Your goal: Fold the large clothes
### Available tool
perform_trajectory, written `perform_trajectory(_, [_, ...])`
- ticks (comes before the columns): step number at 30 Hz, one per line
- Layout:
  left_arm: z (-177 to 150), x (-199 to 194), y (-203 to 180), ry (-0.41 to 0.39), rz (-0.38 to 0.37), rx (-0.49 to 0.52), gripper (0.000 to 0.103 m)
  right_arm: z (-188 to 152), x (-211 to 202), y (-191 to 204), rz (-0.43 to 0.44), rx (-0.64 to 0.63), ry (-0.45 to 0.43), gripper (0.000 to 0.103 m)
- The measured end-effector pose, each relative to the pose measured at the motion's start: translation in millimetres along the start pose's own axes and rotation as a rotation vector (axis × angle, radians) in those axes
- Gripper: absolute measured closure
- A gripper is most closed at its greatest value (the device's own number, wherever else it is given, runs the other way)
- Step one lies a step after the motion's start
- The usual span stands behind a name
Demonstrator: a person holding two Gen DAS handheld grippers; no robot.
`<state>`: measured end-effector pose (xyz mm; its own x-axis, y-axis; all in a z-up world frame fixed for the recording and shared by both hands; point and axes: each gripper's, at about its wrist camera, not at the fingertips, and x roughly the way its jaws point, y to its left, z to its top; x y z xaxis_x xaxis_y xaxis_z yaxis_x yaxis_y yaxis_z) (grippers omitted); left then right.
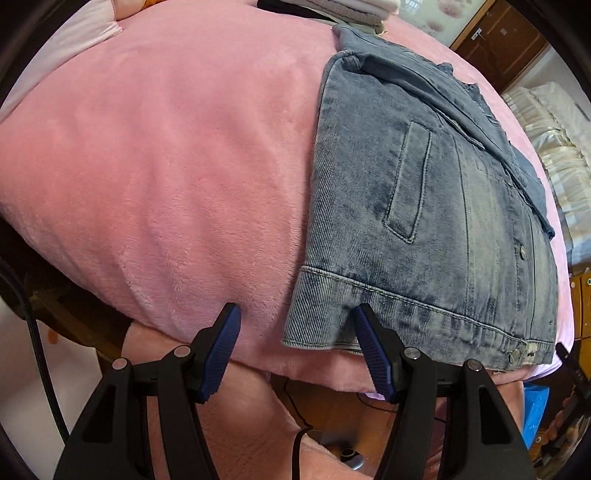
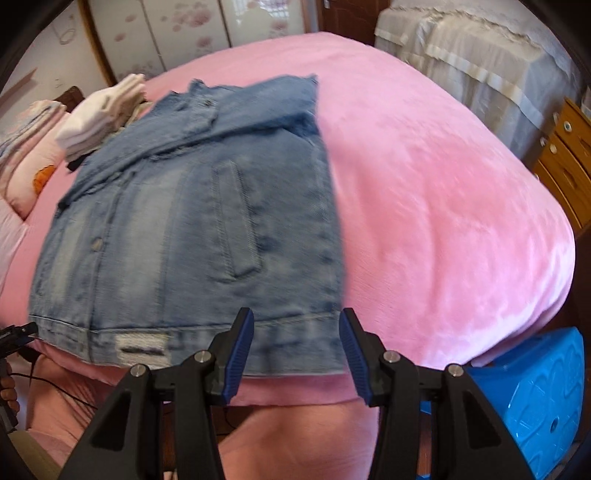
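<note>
On pink bed, faded denim jacket, sleeves folded in, buttoned.

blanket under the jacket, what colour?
Plain pink, fuzzy, no pattern. The blanket shows sharpest in the left wrist view, with the denim jacket lying on it.

A bedroom in a home. Ahead of the right claw spreads a bed under a pink plush cover. Beyond it to the left stand wardrobe doors printed with pink flowers, with a stack of folded linen and a pillow nearer. Far right of the claw a wooden chest of drawers stands beside furniture draped in pale cloth. A wooden door shows beyond the left claw.
</note>
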<state>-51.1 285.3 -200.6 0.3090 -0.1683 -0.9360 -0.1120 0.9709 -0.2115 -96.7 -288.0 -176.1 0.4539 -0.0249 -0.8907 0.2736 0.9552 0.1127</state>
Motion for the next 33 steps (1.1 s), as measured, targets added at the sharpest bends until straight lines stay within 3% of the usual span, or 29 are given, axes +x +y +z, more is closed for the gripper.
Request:
perform_trajectory(2, [0.0,3.3,-0.3,0.001,0.002,0.000,0.040,-3.6,8.4,-8.2,-0.008,0.023,0.020,0.055])
perform_trajectory(10, [-3.4,-0.5,-1.7,-0.015,-0.020,0.001,0.047,-9.4,22.5,-17.0,0.105,0.038,0.045,0.055])
perform_trajectory(13, [-5.3,-0.1,-3.9,-0.016,-0.020,-0.004,0.047,-10.5,26.8,-10.6,0.088,0.004,0.050,0.055])
perform_trajectory(24, [-2.7,8.8,0.1,0.001,-0.033,-0.003,0.047,-12.7,41.0,-26.6,0.175,0.087,0.079,0.053])
perform_trajectory(25, [-3.0,9.2,-0.4,0.001,-0.035,-0.002,0.050,-12.9,41.1,-26.0,0.175,0.084,0.080,0.053])
perform_trajectory(27, [-3.0,10.5,-4.0,0.012,-0.065,0.016,0.076,-13.4,39.3,-23.9,0.191,0.073,0.082,0.065])
perform_trajectory(29, [-2.3,9.8,-11.4,0.022,-0.045,0.036,0.087,-13.1,35.0,-13.3,0.136,0.017,0.077,0.069])
perform_trajectory(31, [0.0,6.3,-19.2,0.024,-0.031,0.049,0.092,-12.2,27.7,-3.4,0.098,-0.032,0.071,0.083])
perform_trajectory(33, [4.1,-0.3,-23.0,0.024,-0.029,0.045,0.093,-9.9,15.7,3.1,0.077,-0.069,0.051,0.088])
